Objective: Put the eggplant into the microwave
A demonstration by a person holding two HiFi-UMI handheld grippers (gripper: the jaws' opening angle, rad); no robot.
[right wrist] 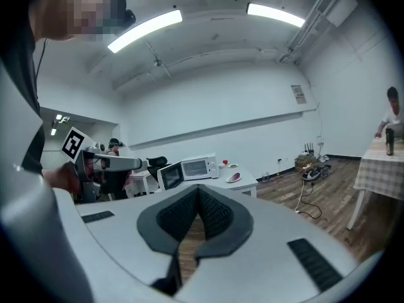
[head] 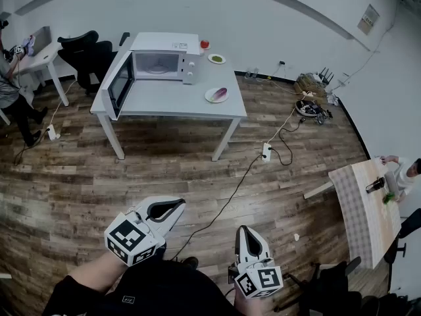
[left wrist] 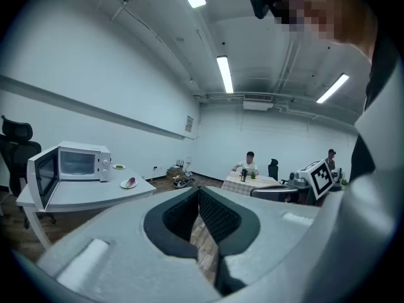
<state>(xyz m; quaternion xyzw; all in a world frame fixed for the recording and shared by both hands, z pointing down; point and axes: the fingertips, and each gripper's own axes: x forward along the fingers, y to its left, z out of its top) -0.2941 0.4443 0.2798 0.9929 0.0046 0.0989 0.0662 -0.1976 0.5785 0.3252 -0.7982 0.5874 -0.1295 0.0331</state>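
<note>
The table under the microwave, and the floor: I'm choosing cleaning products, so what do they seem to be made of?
The table looks like painted or laminated board. Its top is flat, uniform pale grey and matte, with no grain showing. The floor looks like wood or wood-look laminate. It has brown planks with visible grain, staggered joints and a slight sheen. Which of the two it is cannot be told from here.

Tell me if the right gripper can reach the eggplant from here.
Probably not yet: the right gripper is near the person's body, with floor between it and the table where the eggplant lies on its plate. Nothing blocks the way; stepping closer should do.
</note>
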